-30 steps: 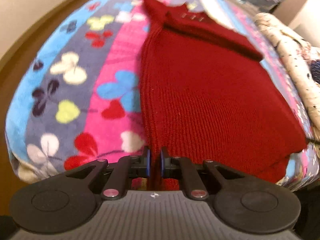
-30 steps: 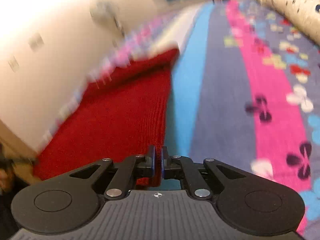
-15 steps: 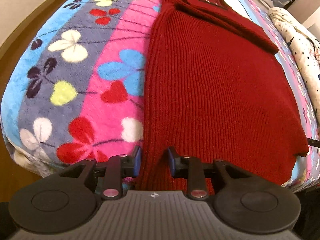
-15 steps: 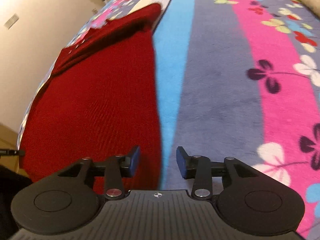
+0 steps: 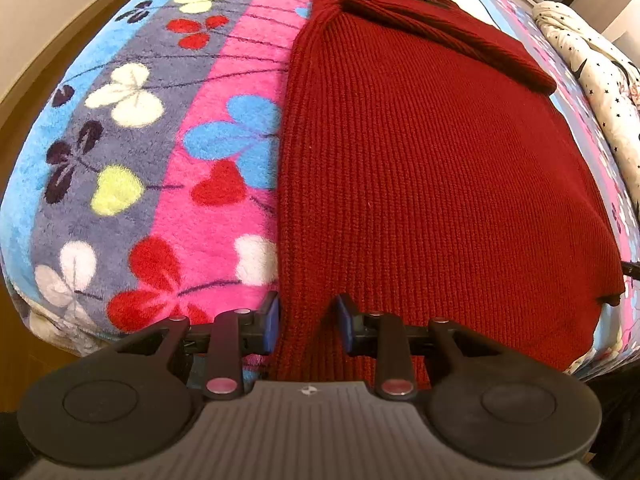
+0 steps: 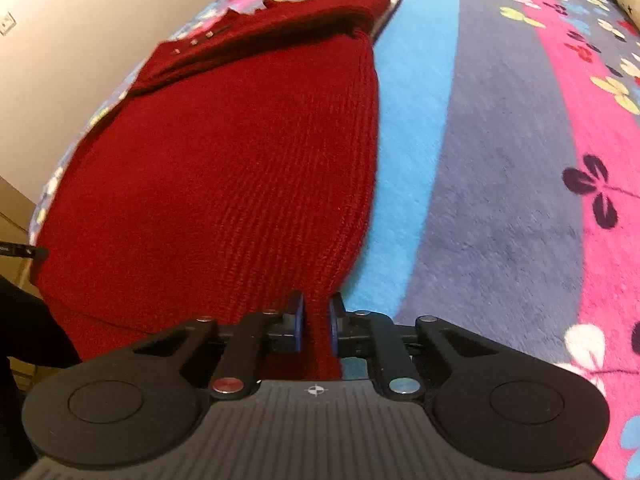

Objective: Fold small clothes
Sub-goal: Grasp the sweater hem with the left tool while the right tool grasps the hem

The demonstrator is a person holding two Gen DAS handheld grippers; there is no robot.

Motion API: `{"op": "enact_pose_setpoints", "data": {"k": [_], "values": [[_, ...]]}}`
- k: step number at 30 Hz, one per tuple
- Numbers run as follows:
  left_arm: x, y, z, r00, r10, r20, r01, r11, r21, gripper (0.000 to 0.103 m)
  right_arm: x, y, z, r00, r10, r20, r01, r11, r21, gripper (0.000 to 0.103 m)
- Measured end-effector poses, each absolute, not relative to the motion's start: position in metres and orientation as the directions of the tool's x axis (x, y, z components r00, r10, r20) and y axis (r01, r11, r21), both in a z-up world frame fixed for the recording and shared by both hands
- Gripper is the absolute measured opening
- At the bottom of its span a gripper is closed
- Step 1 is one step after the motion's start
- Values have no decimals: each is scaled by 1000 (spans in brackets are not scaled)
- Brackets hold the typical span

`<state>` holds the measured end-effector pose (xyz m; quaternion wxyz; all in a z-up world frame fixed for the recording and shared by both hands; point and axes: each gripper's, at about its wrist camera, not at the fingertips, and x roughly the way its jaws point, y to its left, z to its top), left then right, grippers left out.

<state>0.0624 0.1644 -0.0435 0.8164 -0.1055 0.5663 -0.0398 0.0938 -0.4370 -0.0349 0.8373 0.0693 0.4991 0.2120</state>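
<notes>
A dark red knitted sweater lies flat on a flowered fleece blanket, a sleeve folded across its far end. My left gripper is open, its fingers standing on either side of the sweater's near left hem corner. In the right wrist view the sweater fills the left half. My right gripper has closed on the near right hem corner, a fold of red knit pinched between its blue pads.
The blanket stretches far to the right in blue, grey and pink stripes. A white star-print duvet roll lies along the far side. A beige wall and the bed's edge lie left of the sweater.
Both grippers opened about half a second ago. The left one stays open around the hem corner. The right one has moved left onto the sweater's corner and closed on it.
</notes>
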Motion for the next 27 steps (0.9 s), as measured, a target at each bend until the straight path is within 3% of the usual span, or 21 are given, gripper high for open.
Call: {"op": "enact_pose_setpoints", "data": {"k": [2,3,5,16,27], "values": [[62,163,-43,363,-184,-914,-47,976,-215,26,90,-440,-29,429,440,-789,-292,894,340,11],[61,162,-41,372,-184,-910,-43,976,-215,16,89,-442,-27,438,448,-779,-295,891,346,11],[59,159,-37,397,-180,-900,-27,978,-208,13,87,-445,-22,459,464,-757,-304,883,357,11],[25,149,32,606,-261,-751,106,963,-249,11,64,-472,40,662,520,-540,-291,842,454,7],[-48,202,139,717,-361,-597,208,927,-312,9,-24,-476,124,724,595,-350,-467,795,387,4]]}}
